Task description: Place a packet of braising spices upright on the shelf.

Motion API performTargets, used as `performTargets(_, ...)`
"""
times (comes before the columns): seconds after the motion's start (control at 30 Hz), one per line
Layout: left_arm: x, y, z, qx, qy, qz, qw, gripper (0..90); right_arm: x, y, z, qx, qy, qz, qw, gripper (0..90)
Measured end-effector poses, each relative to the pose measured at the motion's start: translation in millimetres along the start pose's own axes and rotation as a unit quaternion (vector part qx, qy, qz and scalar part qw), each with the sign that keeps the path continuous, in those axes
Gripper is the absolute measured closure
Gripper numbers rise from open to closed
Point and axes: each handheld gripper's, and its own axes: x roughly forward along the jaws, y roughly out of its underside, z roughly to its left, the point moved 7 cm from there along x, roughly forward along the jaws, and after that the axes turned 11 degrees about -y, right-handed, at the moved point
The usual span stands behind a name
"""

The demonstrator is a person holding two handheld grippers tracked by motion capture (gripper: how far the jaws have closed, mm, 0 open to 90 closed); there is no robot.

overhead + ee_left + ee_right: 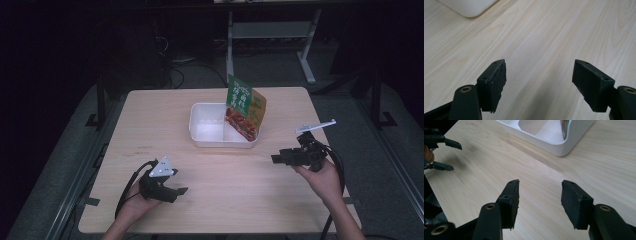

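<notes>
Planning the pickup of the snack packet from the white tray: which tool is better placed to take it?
Probably the right tool. The packet leans in the tray's right compartment, on that tool's side and nearer it. The left tool sits farther off. Both are open and empty.

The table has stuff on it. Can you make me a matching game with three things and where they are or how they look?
Things:
1. white tray
2. snack packet
3. left gripper

Descriptions:
A. green and red, standing tilted in the tray
B. open, holding nothing, near the table's front edge
C. mid-table, two compartments

Pairs: 1-C, 2-A, 3-B
</notes>
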Motion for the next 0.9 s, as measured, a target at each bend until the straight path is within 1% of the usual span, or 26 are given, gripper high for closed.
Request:
performTargets(0.6,0.6,-0.2,-0.8,0.002,0.0,0.0,1.0,26.9,10.5,32.6,0.9,0.005,-0.006,0.004,1.0,45.5)
performTargets(0.63,0.6,-0.2,-1.3,-0.001,0.0,0.0,1.0,26.9,10.8,34.5,1.2,0.007,-0.007,0.005,0.9999,45.3)
performTargets(0.8,0.5,0.0,-1.0,0.003,0.0,0.001,1.0,26.9,11.5,44.9,1.9,0.008,-0.006,0.0,0.9999,43.5)
performTargets(0.9,0.9,0.0,-1.1,0.003,0.001,0.001,1.0,26.9,12.1,54.4,5.3,0.002,-0.001,-0.006,1.0,42.0)
